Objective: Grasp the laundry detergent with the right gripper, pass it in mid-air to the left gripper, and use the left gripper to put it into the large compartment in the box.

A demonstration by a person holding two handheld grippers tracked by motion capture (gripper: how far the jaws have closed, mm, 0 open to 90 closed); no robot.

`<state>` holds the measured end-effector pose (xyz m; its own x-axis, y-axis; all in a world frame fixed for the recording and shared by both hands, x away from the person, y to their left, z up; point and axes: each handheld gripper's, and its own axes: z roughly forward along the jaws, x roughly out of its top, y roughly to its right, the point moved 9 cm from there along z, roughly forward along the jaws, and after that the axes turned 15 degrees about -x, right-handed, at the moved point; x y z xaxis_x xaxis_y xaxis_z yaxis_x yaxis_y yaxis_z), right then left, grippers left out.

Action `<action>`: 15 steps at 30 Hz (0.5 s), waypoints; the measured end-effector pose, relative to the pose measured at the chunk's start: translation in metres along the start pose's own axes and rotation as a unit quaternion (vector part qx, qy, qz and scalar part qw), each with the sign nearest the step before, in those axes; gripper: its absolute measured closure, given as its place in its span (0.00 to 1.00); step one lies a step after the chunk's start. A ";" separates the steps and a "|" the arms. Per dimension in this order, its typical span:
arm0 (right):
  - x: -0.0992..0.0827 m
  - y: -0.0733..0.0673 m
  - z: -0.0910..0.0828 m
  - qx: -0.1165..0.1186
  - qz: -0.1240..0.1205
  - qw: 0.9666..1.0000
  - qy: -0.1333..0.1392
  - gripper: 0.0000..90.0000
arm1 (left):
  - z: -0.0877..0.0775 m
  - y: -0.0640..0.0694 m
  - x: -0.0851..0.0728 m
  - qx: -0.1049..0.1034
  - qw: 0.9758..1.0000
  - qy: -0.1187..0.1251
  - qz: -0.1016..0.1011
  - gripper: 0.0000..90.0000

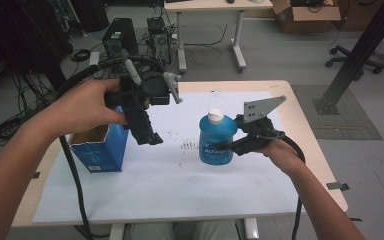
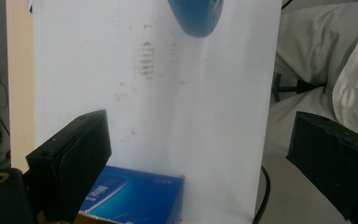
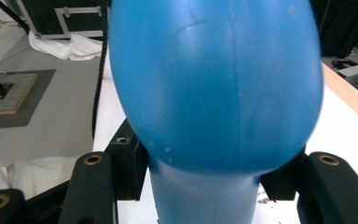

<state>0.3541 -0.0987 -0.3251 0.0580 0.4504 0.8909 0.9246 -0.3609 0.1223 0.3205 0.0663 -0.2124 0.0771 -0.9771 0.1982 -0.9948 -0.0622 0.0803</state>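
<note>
A blue bottle point(image 1: 216, 143) with a white cap point(image 1: 215, 116) stands upright over the white paper near the table's middle. My right gripper point(image 1: 226, 148) comes in from the right and is shut on its body. In the right gripper view the bottle point(image 3: 214, 84) bulges between the two black jaws. Whether its base touches the paper I cannot tell. My left gripper point(image 1: 151, 138) hangs above the table, pointing down, just right of an open blue box point(image 1: 100, 152). In the left gripper view its jaws stand wide apart, open with nothing between them point(image 2: 200, 140), over the box point(image 2: 135, 196), with the bottle point(image 2: 196, 16) farther off.
A white paper sheet point(image 1: 170, 185) with faint dark marks covers most of the wooden table point(image 1: 305, 130). Thick cables trail from both grippers off the table's front. Beyond the table stand computers point(image 1: 120, 35), another table point(image 1: 215, 6) and a black slanted post point(image 1: 360, 50).
</note>
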 end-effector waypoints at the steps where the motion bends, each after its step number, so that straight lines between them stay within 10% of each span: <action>1: 0.000 -0.001 0.000 0.002 0.000 1.000 -0.001 0.48 | 0.000 0.000 0.003 -0.001 1.000 0.000 0.002 0.07; 15: 0.006 -0.013 0.014 0.022 -0.009 1.000 0.003 0.48 | 0.007 0.001 0.025 -0.015 1.000 -0.013 0.018 0.07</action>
<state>0.3478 -0.0797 -0.3279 0.0386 0.4517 0.8914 0.9413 -0.3158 0.1193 0.3210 0.0404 -0.2142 0.0390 -0.9837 0.1755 -0.9945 -0.0212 0.1024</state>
